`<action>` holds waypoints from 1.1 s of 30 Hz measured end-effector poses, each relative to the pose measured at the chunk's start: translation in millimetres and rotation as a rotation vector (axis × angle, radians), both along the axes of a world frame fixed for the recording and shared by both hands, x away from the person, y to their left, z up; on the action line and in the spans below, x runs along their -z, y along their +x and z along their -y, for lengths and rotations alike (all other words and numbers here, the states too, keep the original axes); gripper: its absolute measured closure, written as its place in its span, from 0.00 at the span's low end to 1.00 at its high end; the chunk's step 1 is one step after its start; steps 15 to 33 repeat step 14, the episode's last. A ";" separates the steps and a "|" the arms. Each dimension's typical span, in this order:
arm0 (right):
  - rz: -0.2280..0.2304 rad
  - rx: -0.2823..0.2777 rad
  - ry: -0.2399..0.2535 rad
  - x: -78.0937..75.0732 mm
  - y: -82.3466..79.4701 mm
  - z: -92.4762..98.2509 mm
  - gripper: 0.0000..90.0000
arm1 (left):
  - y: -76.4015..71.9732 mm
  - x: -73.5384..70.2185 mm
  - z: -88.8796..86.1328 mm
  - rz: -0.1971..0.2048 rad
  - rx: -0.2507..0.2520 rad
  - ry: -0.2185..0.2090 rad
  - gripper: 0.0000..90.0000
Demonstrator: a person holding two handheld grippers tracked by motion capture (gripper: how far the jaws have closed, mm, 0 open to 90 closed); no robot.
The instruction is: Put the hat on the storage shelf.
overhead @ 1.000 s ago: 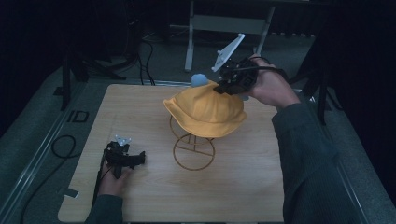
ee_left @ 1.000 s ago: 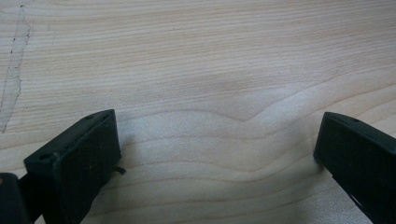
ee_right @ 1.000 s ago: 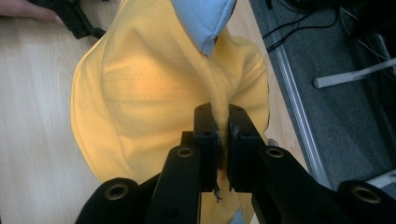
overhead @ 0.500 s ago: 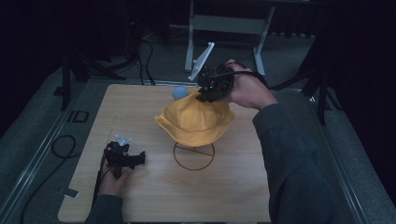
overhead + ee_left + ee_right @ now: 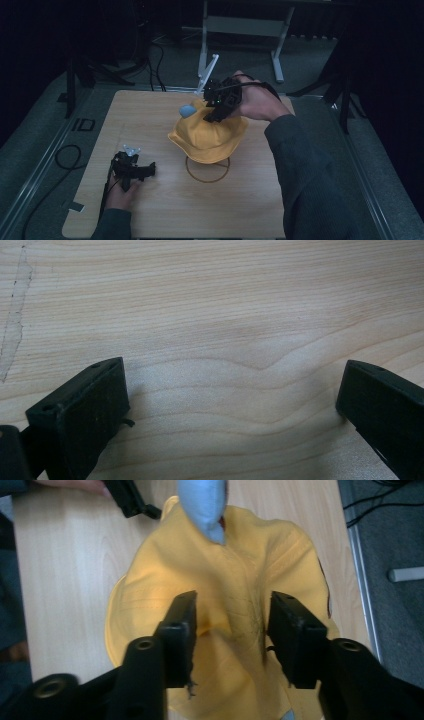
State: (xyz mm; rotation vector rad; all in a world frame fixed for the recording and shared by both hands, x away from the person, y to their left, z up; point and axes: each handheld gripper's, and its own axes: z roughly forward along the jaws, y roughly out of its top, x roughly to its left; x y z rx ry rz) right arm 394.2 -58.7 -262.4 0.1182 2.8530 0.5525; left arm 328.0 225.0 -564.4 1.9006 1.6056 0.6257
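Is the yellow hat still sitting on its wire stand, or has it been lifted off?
Lifted off. The right tool pinches the yellow hat by its crown, and only the stand's ring base shows below the brim.

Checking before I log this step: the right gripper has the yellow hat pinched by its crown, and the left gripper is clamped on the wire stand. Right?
Half right. The right gripper does pinch the yellow hat at its crown. The left gripper grips nothing: the left gripper view shows its jaws wide apart over bare table, away from the wire stand.

High overhead view; gripper views close above table (image 5: 150, 115) (shared).
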 end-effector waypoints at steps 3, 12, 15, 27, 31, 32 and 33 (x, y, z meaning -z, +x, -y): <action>0.003 0.025 0.003 -1.1 2.0 2.0 0.50 | 0.0 0.0 0.0 0.000 0.000 0.000 0.00; 0.128 0.141 0.039 -13.1 3.6 20.4 0.15 | 0.0 0.0 0.0 0.000 0.000 0.000 0.00; 0.145 0.155 0.039 -15.2 3.4 25.4 0.13 | 0.0 0.0 0.0 0.000 0.000 0.000 0.00; 0.145 0.155 0.039 -15.2 3.4 25.4 0.13 | 0.0 0.0 0.0 0.000 0.000 0.000 0.00; 0.145 0.155 0.039 -15.2 3.4 25.4 0.13 | 0.0 0.0 0.0 0.000 0.000 0.000 0.00; 0.145 0.155 0.039 -15.2 3.4 25.4 0.13 | 0.0 0.0 0.0 0.000 0.000 0.000 0.00; 0.145 0.155 0.039 -15.2 3.4 25.4 0.13 | 0.0 0.0 0.0 0.000 0.000 0.000 0.00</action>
